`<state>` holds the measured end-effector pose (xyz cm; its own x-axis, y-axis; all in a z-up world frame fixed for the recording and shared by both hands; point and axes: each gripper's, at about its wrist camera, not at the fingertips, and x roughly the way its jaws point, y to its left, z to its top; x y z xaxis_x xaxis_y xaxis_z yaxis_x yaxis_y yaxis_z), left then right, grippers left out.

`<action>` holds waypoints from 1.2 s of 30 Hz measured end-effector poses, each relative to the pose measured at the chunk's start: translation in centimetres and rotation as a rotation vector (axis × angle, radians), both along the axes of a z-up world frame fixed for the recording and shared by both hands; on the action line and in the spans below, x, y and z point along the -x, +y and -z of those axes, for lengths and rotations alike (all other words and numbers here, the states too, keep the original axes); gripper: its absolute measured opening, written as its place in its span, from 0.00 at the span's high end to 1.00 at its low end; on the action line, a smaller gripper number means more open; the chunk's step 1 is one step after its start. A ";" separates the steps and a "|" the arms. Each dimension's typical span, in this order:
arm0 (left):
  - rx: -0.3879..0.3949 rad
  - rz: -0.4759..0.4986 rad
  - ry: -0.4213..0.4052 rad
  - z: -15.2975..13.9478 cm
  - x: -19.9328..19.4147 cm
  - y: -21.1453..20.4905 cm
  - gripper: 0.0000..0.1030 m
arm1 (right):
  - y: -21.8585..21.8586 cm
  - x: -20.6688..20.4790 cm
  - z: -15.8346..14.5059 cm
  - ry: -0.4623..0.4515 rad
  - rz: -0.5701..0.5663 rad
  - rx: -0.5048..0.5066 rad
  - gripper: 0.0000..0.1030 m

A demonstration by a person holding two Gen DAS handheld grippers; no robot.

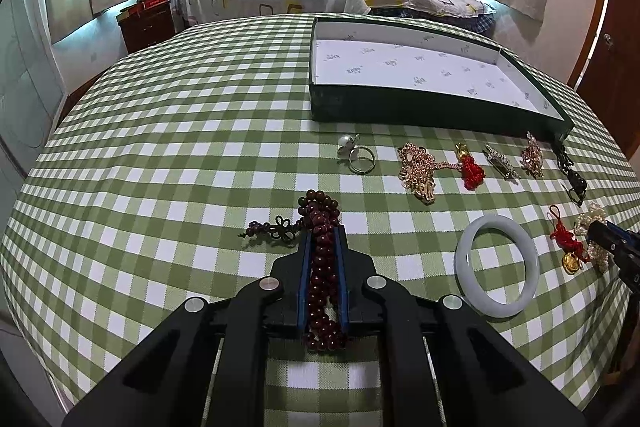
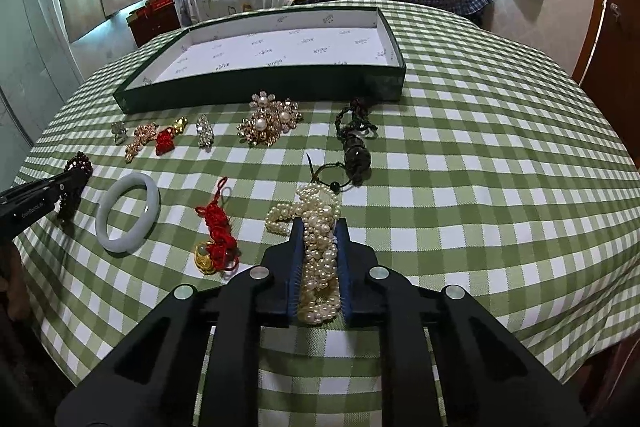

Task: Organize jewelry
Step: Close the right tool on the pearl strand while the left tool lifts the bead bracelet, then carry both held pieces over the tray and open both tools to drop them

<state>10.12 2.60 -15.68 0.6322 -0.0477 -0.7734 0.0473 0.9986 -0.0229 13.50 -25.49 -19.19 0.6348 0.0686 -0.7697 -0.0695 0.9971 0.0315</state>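
In the left wrist view my left gripper (image 1: 323,231) is shut on a heap of dark red wooden beads (image 1: 320,207), whose knotted tassel (image 1: 276,231) trails left on the checked cloth. The right wrist view shows my right gripper (image 2: 319,223) shut on a bunched pearl string (image 2: 316,201), with loops spilling out ahead of the fingertips. A shallow dark green box (image 1: 420,109) with a white printed lining stands empty behind the row of jewelry; it appears again as the box (image 2: 260,87). Each gripper shows at the edge of the other's view: the right gripper (image 1: 598,229) and the left gripper (image 2: 74,181).
Between the grippers lie a white jade bangle (image 2: 128,211) and a red knot charm with gold pieces (image 2: 216,235). Nearer the box sit a pearl brooch (image 2: 268,125), a dark bead pendant on cord (image 2: 356,143), a crystal clip (image 2: 204,131), a gold chain (image 1: 418,169) and a ring (image 1: 360,159).
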 end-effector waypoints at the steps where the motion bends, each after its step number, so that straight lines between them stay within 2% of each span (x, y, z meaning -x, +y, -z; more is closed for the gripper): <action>1: 0.000 0.000 -0.001 0.0 0.0 0.0 0.89 | 0.0 0.0 -0.1 -0.005 0.000 -0.002 0.85; 11: 0.007 0.002 -0.040 -1.3 0.3 -0.2 0.89 | 0.1 0.2 -2.3 -0.065 -0.001 -0.012 0.86; 21: 0.032 0.039 -0.127 -5.2 -1.4 -1.6 0.89 | -0.2 -2.3 -6.4 -0.167 0.000 -0.044 0.86; 31: 0.066 0.063 -0.216 -8.3 -7.9 -3.5 0.89 | 0.1 -9.1 -9.8 -0.265 -0.018 -0.051 0.86; 36: 0.053 0.071 -0.227 -8.2 -11.6 -4.7 0.89 | 0.0 -12.6 -9.0 -0.252 -0.017 -0.041 0.86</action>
<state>21.75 -2.07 -7.53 0.7833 -0.1351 -0.6068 0.1271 0.9903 -0.0564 26.12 -25.51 -10.18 0.8047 0.1088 -0.5836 -0.0974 0.9939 0.0510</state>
